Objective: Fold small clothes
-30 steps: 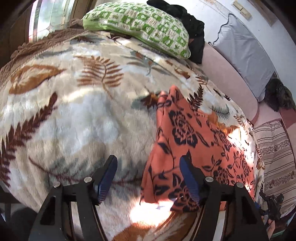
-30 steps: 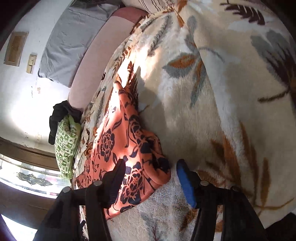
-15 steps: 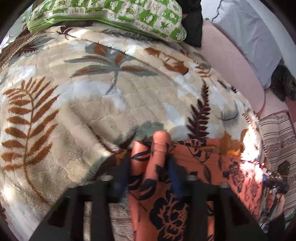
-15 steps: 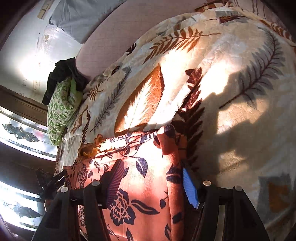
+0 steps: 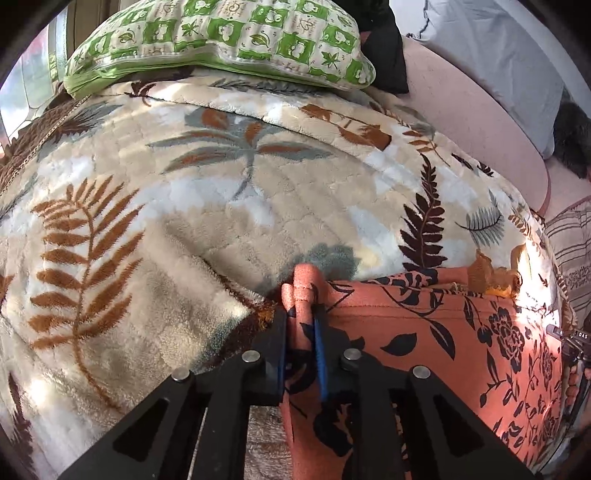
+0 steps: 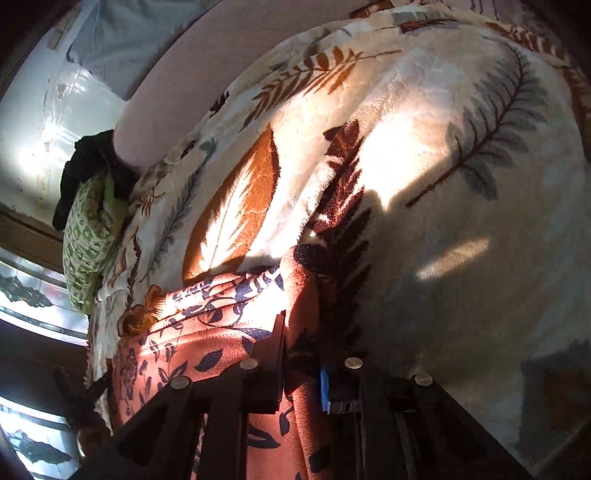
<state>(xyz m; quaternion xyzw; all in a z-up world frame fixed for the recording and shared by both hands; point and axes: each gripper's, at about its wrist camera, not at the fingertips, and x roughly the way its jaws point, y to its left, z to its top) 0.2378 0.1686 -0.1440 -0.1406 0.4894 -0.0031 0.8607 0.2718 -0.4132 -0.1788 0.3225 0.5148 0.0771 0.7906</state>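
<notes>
On the bed, a plush blanket (image 5: 229,206) spreads out, cream fleece quilted in soft squares and printed with rust ferns, dark brown fronds and grey-blue leaves. Across its near part lies the garment (image 5: 443,332), a thin salmon-orange cloth with dark navy roses and leaves, its stitched top hem running level between the two claws.

From the left wrist view, the left claw (image 5: 301,332) has just been closing, and its black jaws with blue ribbed pads now pinch one top corner of the garment; the cloth bunches into a narrow upright fold that pokes out past the fingertips. From the right wrist view, the right claw (image 6: 301,354) has also just been closing and grips the other top corner (image 6: 303,291), which stands up as a rounded fold between the jaws, half lit by sun and half in shadow. The garment (image 6: 207,332) ripples in shallow pleats beside it.

At the head of the bed rests a puffy pillow (image 5: 221,33) in a green and white check with leaf motifs, a black cloth (image 5: 388,48) heaped just behind it. Along the far side a smooth pink mattress edge (image 5: 461,110) curves, with a pale grey pillow (image 5: 498,55) against the wall.
</notes>
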